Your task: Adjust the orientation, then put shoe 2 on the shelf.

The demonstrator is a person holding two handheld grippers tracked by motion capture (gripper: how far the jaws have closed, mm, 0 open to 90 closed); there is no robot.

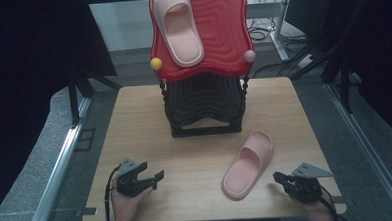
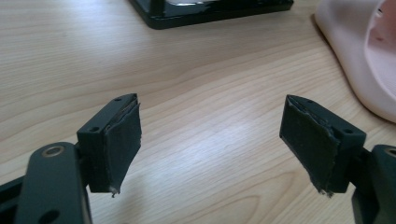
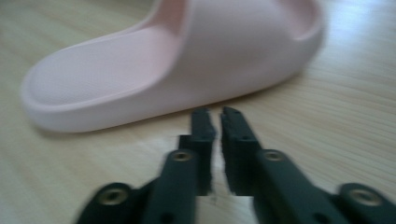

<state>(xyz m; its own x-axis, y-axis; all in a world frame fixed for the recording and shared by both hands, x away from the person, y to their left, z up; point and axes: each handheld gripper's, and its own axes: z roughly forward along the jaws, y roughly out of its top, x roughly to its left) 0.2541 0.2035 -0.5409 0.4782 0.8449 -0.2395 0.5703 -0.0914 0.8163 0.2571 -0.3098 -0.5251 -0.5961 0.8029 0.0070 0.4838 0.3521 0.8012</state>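
Note:
A pink slipper (image 1: 249, 163) lies on the wooden table (image 1: 134, 123), right of centre, toe toward the far side. A second pink slipper (image 1: 178, 26) rests on the red top shelf (image 1: 225, 34) of a rack. My left gripper (image 1: 157, 178) sits at the front left, its jaws wide open over bare wood (image 2: 210, 109), with the slipper's edge (image 2: 359, 56) off to its right. My right gripper (image 1: 278, 178) lies at the front right, pointing at the slipper's side (image 3: 177, 60). Only a narrow slit parts its jaws (image 3: 215, 114), and nothing is between them.
The rack's black lower shelf (image 1: 204, 105) stands at the table's far middle, its base (image 2: 210, 11) ahead of the left gripper. Yellow (image 1: 156, 63) and pink (image 1: 250, 55) knobs cap the red shelf's corners. Metal rails run along both sides of the table.

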